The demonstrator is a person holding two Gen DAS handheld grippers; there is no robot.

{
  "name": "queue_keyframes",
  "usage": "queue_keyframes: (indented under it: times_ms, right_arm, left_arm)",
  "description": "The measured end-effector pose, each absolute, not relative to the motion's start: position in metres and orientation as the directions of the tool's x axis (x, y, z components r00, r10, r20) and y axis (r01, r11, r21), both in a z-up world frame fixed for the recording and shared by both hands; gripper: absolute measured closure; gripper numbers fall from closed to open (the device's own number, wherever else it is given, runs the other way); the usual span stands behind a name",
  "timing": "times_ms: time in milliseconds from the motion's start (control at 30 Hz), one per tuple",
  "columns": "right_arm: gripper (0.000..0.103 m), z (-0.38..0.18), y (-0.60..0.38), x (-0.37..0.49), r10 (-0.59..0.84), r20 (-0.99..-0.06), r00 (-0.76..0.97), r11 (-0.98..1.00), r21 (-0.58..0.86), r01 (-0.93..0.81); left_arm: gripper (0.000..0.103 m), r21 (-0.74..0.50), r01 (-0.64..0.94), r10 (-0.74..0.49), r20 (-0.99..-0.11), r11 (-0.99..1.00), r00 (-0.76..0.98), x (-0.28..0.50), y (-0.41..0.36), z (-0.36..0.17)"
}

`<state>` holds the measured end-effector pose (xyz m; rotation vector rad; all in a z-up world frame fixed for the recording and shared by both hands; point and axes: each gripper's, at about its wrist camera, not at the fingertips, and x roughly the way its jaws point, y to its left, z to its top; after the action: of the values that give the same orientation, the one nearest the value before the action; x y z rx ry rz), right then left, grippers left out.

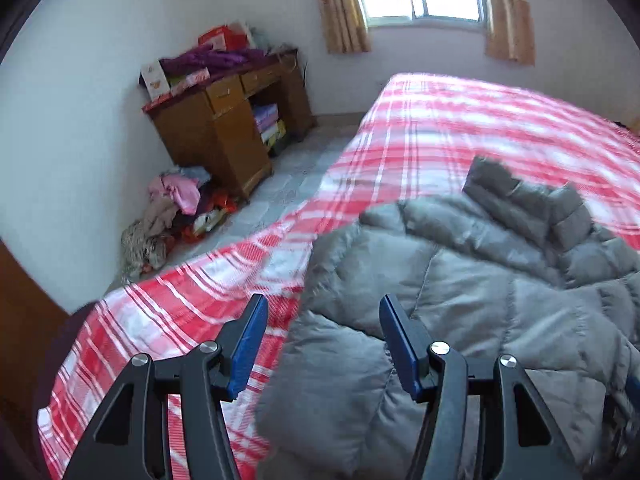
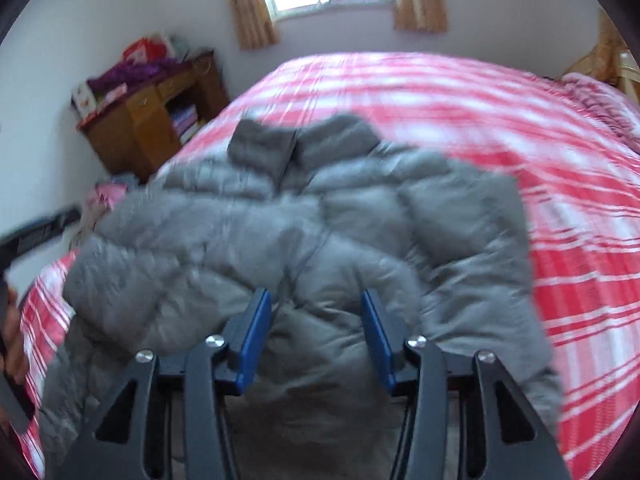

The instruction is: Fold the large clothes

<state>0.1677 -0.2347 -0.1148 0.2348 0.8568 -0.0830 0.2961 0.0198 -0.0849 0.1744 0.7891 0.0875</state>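
Both hand-held grippers, left and right, angled down, jaws apart, over jacket.

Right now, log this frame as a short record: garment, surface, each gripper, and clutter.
garment: grey puffer jacket lying spread on the bed, collar toward the window
surface: red and white plaid bedspread
left gripper: open, over the jacket's edge, nothing held
right gripper: open above the jacket, nothing pinched
clutter: wooden desk with a clothes pile on the floor beside it
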Motion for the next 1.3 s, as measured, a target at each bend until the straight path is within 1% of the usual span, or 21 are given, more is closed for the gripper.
queue_keyframes:
  times_ms: [100, 200, 267, 300, 333, 400, 433, 467, 500, 600, 633, 733, 800, 867, 933, 1033, 1067, 1133, 1167, 1200, 1300]
  right_arm:
    - [0.052, -0.131, -0.222, 0.164, 0.038, -0.759, 0.649, 0.989, 0.12, 0.082]
    - [0.051, -0.141, -0.208, 0.156, 0.048, -0.762, 0.646, 0.999, 0.039, -0.028]
    - [0.051, -0.143, -0.204, 0.15, 0.035, -0.758, 0.652, 0.997, -0.018, -0.073]
    - [0.051, -0.144, -0.205, 0.147, 0.037, -0.758, 0.651, 0.996, -0.025, -0.086]
    - [0.051, -0.144, -0.207, 0.147, 0.042, -0.759, 0.65, 0.996, -0.021, -0.089]
    - [0.048, -0.144, -0.217, 0.144, 0.065, -0.761, 0.646, 0.996, 0.007, -0.092]
    - [0.044, -0.144, -0.222, 0.141, 0.073, -0.76, 0.645, 0.996, 0.019, -0.09]
    - [0.039, -0.146, -0.229, 0.14, 0.077, -0.759, 0.646, 0.996, 0.036, -0.077]
    - [0.038, -0.148, -0.235, 0.141, 0.086, -0.759, 0.646, 0.996, 0.062, -0.061]
    - [0.037, -0.152, -0.252, 0.143, 0.121, -0.757, 0.643, 0.987, 0.162, 0.006]
    - [0.036, -0.153, -0.252, 0.144, 0.115, -0.757, 0.643, 0.986, 0.164, 0.017]
    - [0.036, -0.15, -0.242, 0.144, 0.062, -0.773, 0.632, 0.995, 0.097, 0.02]
    - [0.036, -0.145, -0.242, 0.139, 0.07, -0.785, 0.615, 0.995, 0.1, 0.014]
    - [0.036, -0.138, -0.25, 0.131, 0.095, -0.788, 0.609, 0.991, 0.133, 0.018]
    - [0.036, -0.134, -0.263, 0.119, 0.099, -0.788, 0.608, 0.986, 0.16, 0.046]
    - [0.036, -0.119, -0.288, 0.115, 0.084, -0.815, 0.574, 0.977, 0.182, 0.114]
    - [0.036, -0.107, -0.294, 0.119, 0.089, -0.806, 0.585, 0.972, 0.198, 0.125]
    - [0.036, -0.081, -0.3, 0.132, 0.103, -0.78, 0.617, 0.966, 0.225, 0.124]
    - [0.033, -0.063, -0.303, 0.146, 0.103, -0.762, 0.64, 0.963, 0.236, 0.126]
    - [0.033, -0.051, -0.305, 0.159, 0.1, -0.752, 0.651, 0.96, 0.245, 0.136]
    - [0.032, -0.03, -0.314, 0.223, 0.118, -0.742, 0.66, 0.928, 0.319, 0.192]
  left_arm:
    - [0.044, 0.196, -0.018, 0.158, -0.728, 0.98, 0.667, 0.303, 0.024, -0.114]
    - [0.044, 0.199, -0.034, 0.169, -0.713, 0.979, 0.681, 0.297, 0.037, -0.132]
    - [0.039, 0.194, -0.039, 0.167, -0.704, 0.98, 0.691, 0.29, 0.045, -0.14]
    - [0.034, 0.199, -0.048, 0.176, -0.699, 0.979, 0.693, 0.287, 0.05, -0.145]
    - [0.032, 0.195, -0.053, 0.176, -0.695, 0.979, 0.697, 0.285, 0.053, -0.148]
    - [0.028, 0.146, -0.07, 0.153, -0.706, 0.987, 0.692, 0.283, 0.062, -0.152]
    - [0.023, 0.133, -0.081, 0.152, -0.71, 0.988, 0.688, 0.284, 0.065, -0.154]
    - [0.021, 0.131, -0.095, 0.16, -0.718, 0.987, 0.678, 0.286, 0.067, -0.156]
    - [0.02, 0.134, -0.1, 0.166, -0.722, 0.986, 0.672, 0.287, 0.067, -0.158]
    - [0.02, 0.194, -0.109, 0.216, -0.706, 0.975, 0.675, 0.287, 0.057, -0.159]
    - [0.02, 0.219, -0.111, 0.235, -0.698, 0.969, 0.677, 0.287, 0.054, -0.159]
    - [0.02, 0.275, -0.119, 0.28, -0.674, 0.954, 0.684, 0.285, 0.048, -0.159]
    - [0.02, 0.275, -0.121, 0.28, -0.671, 0.954, 0.686, 0.284, 0.05, -0.159]
    - [0.02, 0.262, -0.12, 0.271, -0.677, 0.958, 0.685, 0.285, 0.053, -0.159]
    - [0.02, 0.263, -0.122, 0.272, -0.675, 0.957, 0.686, 0.284, 0.053, -0.158]
    - [0.02, 0.276, -0.11, 0.272, -0.665, 0.955, 0.696, 0.281, 0.049, -0.151]
    - [0.02, 0.271, -0.1, 0.261, -0.659, 0.957, 0.706, 0.279, 0.046, -0.145]
    - [0.02, 0.206, -0.083, 0.197, -0.63, 0.975, 0.751, 0.268, 0.043, -0.128]
    - [0.02, 0.181, -0.079, 0.176, -0.622, 0.98, 0.763, 0.266, 0.043, -0.124]
    - [0.02, 0.139, -0.073, 0.144, -0.619, 0.988, 0.772, 0.263, 0.042, -0.12]
    - [0.02, 0.068, -0.065, 0.094, -0.662, 0.996, 0.743, 0.265, 0.038, -0.137]
